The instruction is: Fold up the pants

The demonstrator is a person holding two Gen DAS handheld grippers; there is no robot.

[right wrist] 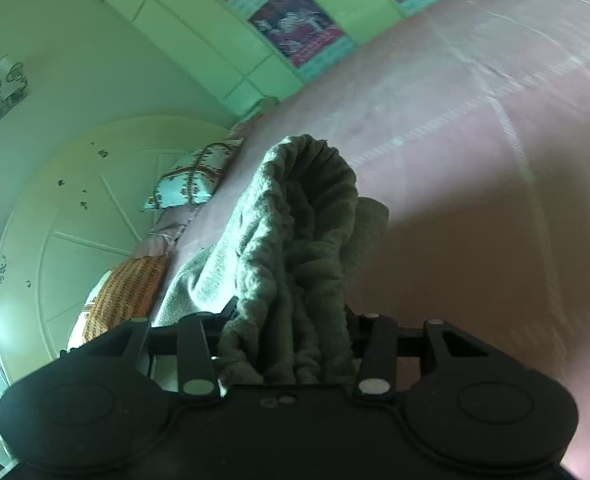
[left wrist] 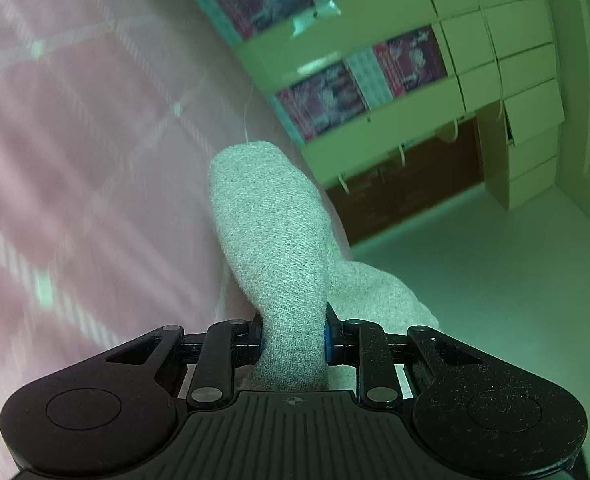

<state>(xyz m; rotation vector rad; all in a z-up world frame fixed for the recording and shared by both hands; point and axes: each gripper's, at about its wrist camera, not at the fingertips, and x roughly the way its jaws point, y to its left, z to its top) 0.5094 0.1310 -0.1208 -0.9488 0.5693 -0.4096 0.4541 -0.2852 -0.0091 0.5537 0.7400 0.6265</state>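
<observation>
The grey knit pants [left wrist: 273, 240] are held by both grippers above a pink checked bedsheet [left wrist: 75, 160]. My left gripper [left wrist: 293, 338] is shut on a smooth fold of a pant leg that stands up ahead of the jaws. In the right wrist view my right gripper [right wrist: 287, 340] is shut on the gathered, elastic waistband end of the pants [right wrist: 299, 232], which bunches up in thick ridges and hides the fingertips. More of the fabric hangs down to the left of the right gripper.
The pink bedsheet [right wrist: 475, 160] fills the right of the right wrist view. Pillows [right wrist: 191, 176] and an orange patterned cushion [right wrist: 127, 292] lie at the bed's head by a white headboard [right wrist: 75, 220]. A cupboard wall with patterned panels [left wrist: 335, 92] and pale floor [left wrist: 475, 272] lie beyond the bed edge.
</observation>
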